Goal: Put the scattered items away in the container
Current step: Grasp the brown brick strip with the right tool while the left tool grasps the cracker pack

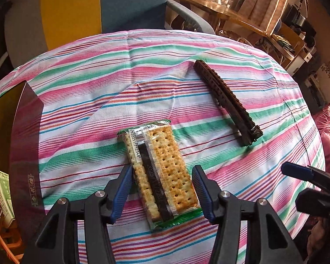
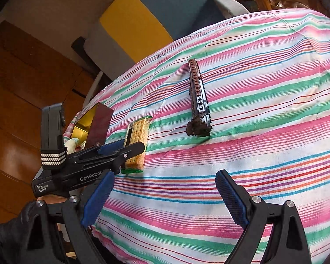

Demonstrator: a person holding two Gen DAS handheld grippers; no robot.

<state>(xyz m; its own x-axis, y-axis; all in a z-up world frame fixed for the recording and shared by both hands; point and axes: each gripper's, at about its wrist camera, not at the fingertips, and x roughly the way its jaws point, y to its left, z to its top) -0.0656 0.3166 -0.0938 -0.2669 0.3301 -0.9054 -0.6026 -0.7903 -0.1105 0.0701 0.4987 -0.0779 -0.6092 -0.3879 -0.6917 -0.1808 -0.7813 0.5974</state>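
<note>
A clear packet of crackers (image 1: 162, 171) with green ends lies flat on the striped cloth. My left gripper (image 1: 161, 191) is open and straddles its near half, one blue pad on each side, with small gaps showing. The right wrist view shows the same packet (image 2: 138, 138) with the left gripper (image 2: 121, 150) over it. A long dark toothed strip (image 1: 228, 103) lies farther right, also visible as the strip (image 2: 199, 101). The dark box (image 1: 15, 132) with a gold inside stands at the left edge, seen too as the box (image 2: 94, 121). My right gripper (image 2: 165, 198) hangs open above bare cloth.
The striped cloth (image 1: 99, 88) covers a rounded table. A yellow and blue chair (image 1: 112, 4) stands behind it. A wooden table (image 1: 231, 15) with clutter is at the back right. A green-and-white carton (image 1: 2, 193) lies low at the left. My right gripper's blue tip (image 1: 297, 169) shows at the right.
</note>
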